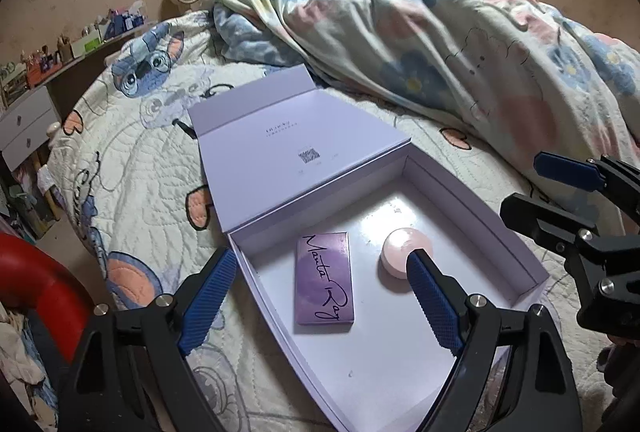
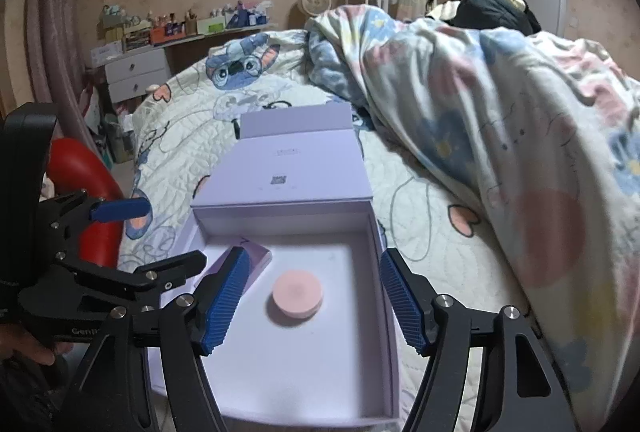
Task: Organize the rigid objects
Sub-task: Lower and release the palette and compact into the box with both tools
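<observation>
From the left wrist camera, a lavender gift box (image 1: 404,360) sits open on the bed's quilted cartoon-print cover (image 1: 132,160), its hinged lid (image 1: 292,136) folded back flat toward the far side. Two things lie on the box floor: a purple palette (image 1: 325,278) with handwritten black lettering, flat and lengthwise, and just beside it, not touching, a round pink compact (image 1: 402,252). The left gripper (image 1: 320,274) hangs over the near left corner of the box with its blue fingers spread wide and nothing between them; one finger is outside the box's left wall, the other stands in front of the compact and hides part of it. At the right edge the right gripper (image 1: 560,172) reaches in above the quilt, and I can't tell its spread from here. A rumpled floral duvet (image 1: 440,44) is heaped behind the box.

From the right wrist camera, the right gripper (image 2: 312,292) is over the same gift box (image 2: 304,372), fingers parted wide and holding nothing. The pink compact (image 2: 298,296) rests on the box floor between the two fingers, clear of both. The purple palette (image 2: 256,256) is mostly hidden behind the left-hand finger, only its far corner showing. The left gripper (image 2: 120,210) juts in from the left edge, one blue finger visible. The lid (image 2: 296,168) lies back, the duvet (image 2: 500,120) at right.
</observation>
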### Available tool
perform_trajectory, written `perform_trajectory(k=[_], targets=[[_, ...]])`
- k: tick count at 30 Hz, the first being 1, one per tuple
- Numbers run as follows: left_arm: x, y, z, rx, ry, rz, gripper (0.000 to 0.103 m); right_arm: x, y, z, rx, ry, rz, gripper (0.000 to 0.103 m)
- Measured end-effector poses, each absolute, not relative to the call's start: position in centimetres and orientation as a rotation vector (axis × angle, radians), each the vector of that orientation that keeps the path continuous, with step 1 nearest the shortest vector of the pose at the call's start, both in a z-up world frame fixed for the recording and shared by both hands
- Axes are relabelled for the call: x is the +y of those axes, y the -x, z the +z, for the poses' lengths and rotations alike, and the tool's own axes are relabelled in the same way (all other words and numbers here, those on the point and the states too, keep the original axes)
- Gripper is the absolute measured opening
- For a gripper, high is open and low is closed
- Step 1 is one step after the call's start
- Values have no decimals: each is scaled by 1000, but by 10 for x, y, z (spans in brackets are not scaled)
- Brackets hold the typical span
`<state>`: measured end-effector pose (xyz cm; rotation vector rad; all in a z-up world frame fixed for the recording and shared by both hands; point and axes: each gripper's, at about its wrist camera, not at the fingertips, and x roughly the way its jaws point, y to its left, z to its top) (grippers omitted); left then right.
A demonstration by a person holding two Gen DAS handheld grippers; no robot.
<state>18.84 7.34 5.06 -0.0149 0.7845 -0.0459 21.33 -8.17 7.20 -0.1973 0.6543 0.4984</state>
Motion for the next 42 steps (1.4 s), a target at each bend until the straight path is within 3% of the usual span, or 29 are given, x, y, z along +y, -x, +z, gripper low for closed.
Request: perform_trajectory(k=[16, 21, 42], targets=[[57, -133, 89, 708, -7, -60, 88, -105, -152, 108, 574, 210, 457, 69], [49, -115, 92, 703, -15, -78, 88, -114, -131, 113, 554, 207, 453, 73], [26, -52, 82, 710, -10, -168, 88, -150, -57, 101, 556, 176, 404, 74]])
